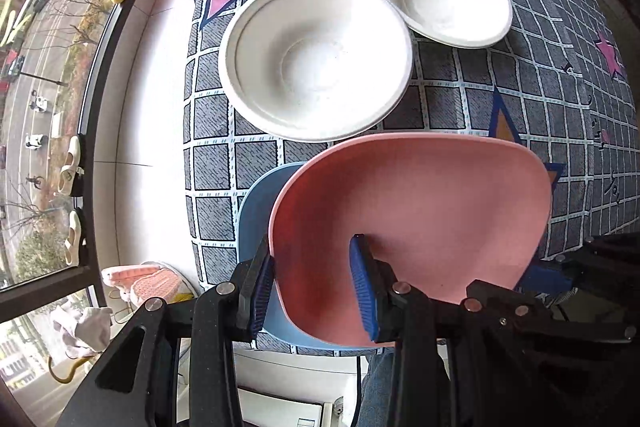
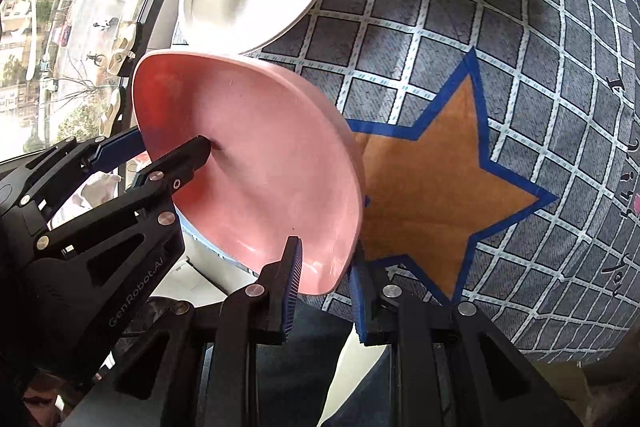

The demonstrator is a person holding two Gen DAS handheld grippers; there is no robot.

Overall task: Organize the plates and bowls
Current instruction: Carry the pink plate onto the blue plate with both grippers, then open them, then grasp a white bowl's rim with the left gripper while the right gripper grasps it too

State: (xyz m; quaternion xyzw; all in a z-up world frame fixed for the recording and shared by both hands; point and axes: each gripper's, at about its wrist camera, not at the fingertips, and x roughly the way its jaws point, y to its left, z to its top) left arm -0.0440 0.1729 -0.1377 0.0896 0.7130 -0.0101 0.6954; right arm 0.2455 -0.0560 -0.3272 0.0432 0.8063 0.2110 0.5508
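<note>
Fingers of both grippers, left (image 1: 312, 287) and right (image 2: 326, 291), clamp the pink plate (image 1: 420, 211), whose body spreads toward twelve o'clock above a blue plate (image 1: 256, 211), white bowls (image 1: 316, 59) beyond.

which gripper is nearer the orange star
Right. The right gripper grips the pink plate rim beside the orange star; the left gripper holds the far rim.
</note>
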